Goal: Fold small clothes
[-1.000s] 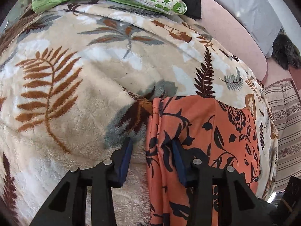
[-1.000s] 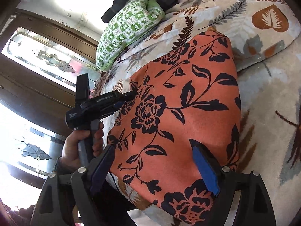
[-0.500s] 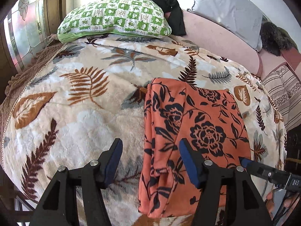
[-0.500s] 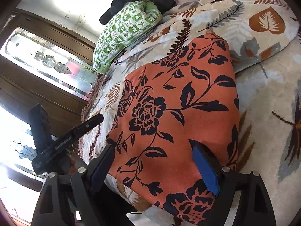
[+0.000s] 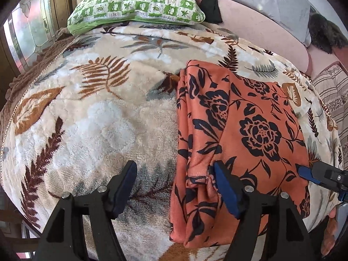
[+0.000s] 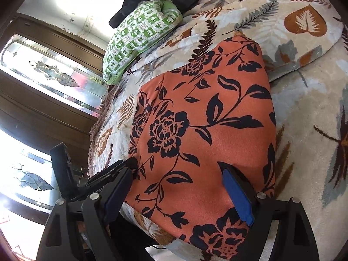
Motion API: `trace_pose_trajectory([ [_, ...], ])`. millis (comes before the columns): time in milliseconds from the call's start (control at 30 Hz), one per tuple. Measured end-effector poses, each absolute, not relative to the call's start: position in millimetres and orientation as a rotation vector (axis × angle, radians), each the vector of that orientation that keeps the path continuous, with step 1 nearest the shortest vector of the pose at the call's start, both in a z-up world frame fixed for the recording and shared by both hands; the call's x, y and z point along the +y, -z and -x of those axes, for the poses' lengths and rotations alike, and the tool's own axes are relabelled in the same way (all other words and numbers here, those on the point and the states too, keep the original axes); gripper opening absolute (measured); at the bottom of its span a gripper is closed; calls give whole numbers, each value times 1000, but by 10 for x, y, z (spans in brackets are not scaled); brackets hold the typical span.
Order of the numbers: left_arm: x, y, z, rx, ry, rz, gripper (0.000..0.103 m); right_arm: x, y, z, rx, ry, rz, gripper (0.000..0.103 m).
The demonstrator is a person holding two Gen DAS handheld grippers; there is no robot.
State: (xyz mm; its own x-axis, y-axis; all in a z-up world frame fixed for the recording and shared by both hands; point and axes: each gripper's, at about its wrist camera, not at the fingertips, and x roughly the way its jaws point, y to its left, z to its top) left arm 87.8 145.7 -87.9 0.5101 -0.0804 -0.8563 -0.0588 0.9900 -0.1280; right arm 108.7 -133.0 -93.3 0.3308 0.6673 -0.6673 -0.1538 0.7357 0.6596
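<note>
The orange floral garment (image 5: 237, 134) lies folded into a neat panel near the leaf-print blanket's (image 5: 91, 117) near edge. Both the left gripper (image 5: 175, 187) and right gripper (image 6: 178, 187) hover wide open, holding nothing; perhaps one fold remains.

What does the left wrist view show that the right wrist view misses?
Only the left wrist view shows the garment's bunched folded edge, the grey cushion and the striped fabric. Only the right wrist view shows the stained-glass door. Both share the orange floral garment, green pillow, leaf-print blanket, and both open grippers, left and right.
</note>
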Motion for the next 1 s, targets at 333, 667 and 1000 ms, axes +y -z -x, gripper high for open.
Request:
trace_pose_trajectory([
  [333, 1667, 1124, -668, 1129, -46, 242, 73, -1367, 961, -1095, 1107, -585, -570, 87],
  [667, 1525, 747, -522, 1024, 0, 233, 73, -1388, 931, -1084, 1111, -577, -581, 87],
  [1000, 1505, 768, -529, 1024, -8, 203, 73, -1355, 913, -1084, 1124, -571, -560, 87],
])
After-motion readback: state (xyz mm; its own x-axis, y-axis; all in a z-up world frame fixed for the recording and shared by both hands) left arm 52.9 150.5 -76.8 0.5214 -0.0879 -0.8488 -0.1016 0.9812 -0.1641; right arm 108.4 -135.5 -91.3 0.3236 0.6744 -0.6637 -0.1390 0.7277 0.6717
